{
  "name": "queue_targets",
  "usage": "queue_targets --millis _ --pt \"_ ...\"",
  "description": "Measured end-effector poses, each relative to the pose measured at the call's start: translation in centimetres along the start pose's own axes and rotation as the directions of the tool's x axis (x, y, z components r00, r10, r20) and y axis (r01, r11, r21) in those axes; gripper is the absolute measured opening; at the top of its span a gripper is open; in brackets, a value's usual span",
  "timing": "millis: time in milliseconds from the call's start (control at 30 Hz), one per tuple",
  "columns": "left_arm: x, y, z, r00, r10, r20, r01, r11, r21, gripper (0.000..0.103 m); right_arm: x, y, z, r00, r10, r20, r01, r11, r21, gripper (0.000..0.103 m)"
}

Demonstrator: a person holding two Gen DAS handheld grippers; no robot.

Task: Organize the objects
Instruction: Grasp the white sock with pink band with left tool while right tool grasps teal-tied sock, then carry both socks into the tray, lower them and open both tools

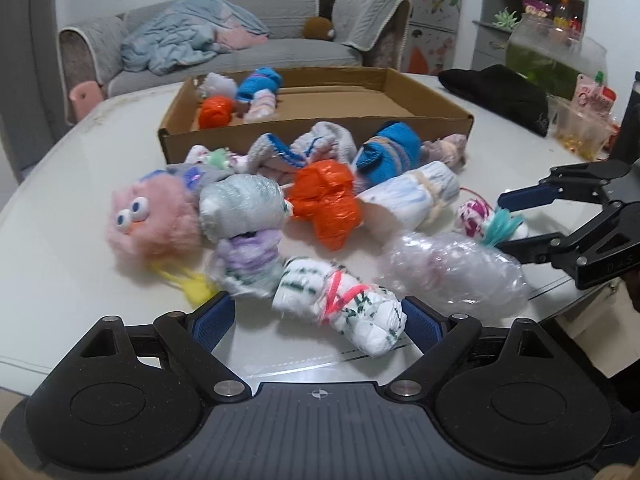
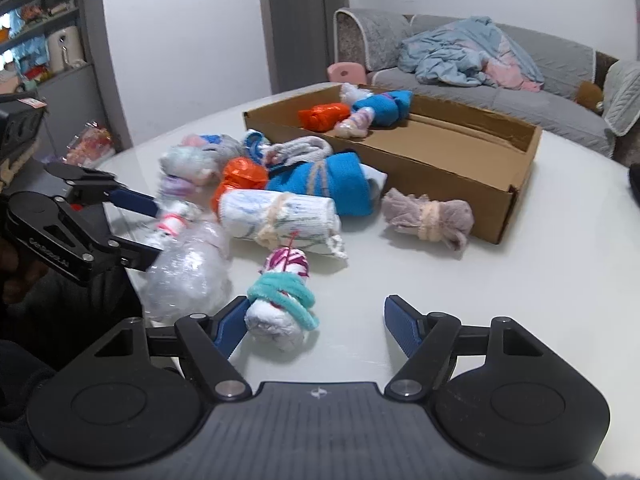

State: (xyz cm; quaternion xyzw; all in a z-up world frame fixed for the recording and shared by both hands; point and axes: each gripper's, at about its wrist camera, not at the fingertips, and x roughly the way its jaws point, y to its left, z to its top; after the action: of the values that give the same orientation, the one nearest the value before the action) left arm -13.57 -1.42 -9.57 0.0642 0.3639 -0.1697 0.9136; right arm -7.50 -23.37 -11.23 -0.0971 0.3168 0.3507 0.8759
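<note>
Several rolled cloth and plastic bundles lie in a heap on the white table point(image 1: 60, 240) in front of a shallow cardboard box point(image 1: 320, 136) point(image 2: 440, 184). My left gripper point(image 1: 316, 316) point(image 2: 158, 232) stands open around a white, green-flecked bundle tied with a pink band point(image 1: 344, 312); its right pad is at the bundle's edge and the left pad stands clear. My right gripper point(image 2: 318, 318) point(image 1: 516, 222) is open around a white-and-pink bundle with a teal band point(image 2: 280, 308) point(image 1: 488, 216), which leans on the left finger point(image 2: 234, 320); the right finger is apart from it.
The box holds an orange bundle point(image 1: 216, 112), a blue one point(image 1: 260, 82) and a pale striped one. A pink fluffy toy point(image 1: 152, 220), a bubble-wrap roll point(image 1: 452, 268) and an orange bag bundle point(image 1: 328, 204) lie nearby. Black cloth point(image 1: 496, 92) and jars stand at the far right.
</note>
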Motion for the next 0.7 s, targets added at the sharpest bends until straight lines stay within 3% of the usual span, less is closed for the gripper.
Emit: queue_targets --millis 100,233,400,533,633,667,700 --pt "-0.1 -0.3 0.0 1.000 -0.003 0.000 0.003 1.000 -0.006 0.093 -0.1 0.1 0.1 1.000 0.011 0.012 -0.011 1.000 -0.001 0.061" --pt "-0.2 -1.4 -0.3 1.000 -0.013 0.009 0.013 1.000 0.022 0.093 0.2 0.6 0.1 0.999 0.033 0.013 -0.033 0.999 -0.008 0.057" --pt "-0.4 -1.9 -0.4 0.999 -0.028 0.019 0.027 1.000 0.015 0.088 0.0 0.4 0.1 0.999 0.039 0.022 -0.039 0.999 0.004 0.029" --pt "-0.8 -2.0 -0.3 0.999 -0.039 0.033 0.039 0.999 0.010 0.057 -0.5 0.3 -0.1 0.998 0.048 0.028 -0.048 0.999 0.006 0.028" --pt "-0.9 -1.8 -0.2 0.998 -0.045 0.035 0.045 0.999 -0.010 0.048 -0.8 0.2 0.0 0.998 0.043 0.038 -0.044 0.999 0.012 0.027" --pt "-1.0 -1.7 -0.2 0.998 -0.051 0.036 0.052 0.999 -0.017 0.038 -0.8 0.1 0.0 0.998 0.040 0.041 -0.041 0.999 0.012 0.027" --pt "-1.0 -1.5 -0.2 0.998 -0.055 0.036 0.056 0.998 -0.025 0.035 -0.9 0.1 0.1 0.998 0.039 0.043 -0.040 0.999 0.013 0.027"
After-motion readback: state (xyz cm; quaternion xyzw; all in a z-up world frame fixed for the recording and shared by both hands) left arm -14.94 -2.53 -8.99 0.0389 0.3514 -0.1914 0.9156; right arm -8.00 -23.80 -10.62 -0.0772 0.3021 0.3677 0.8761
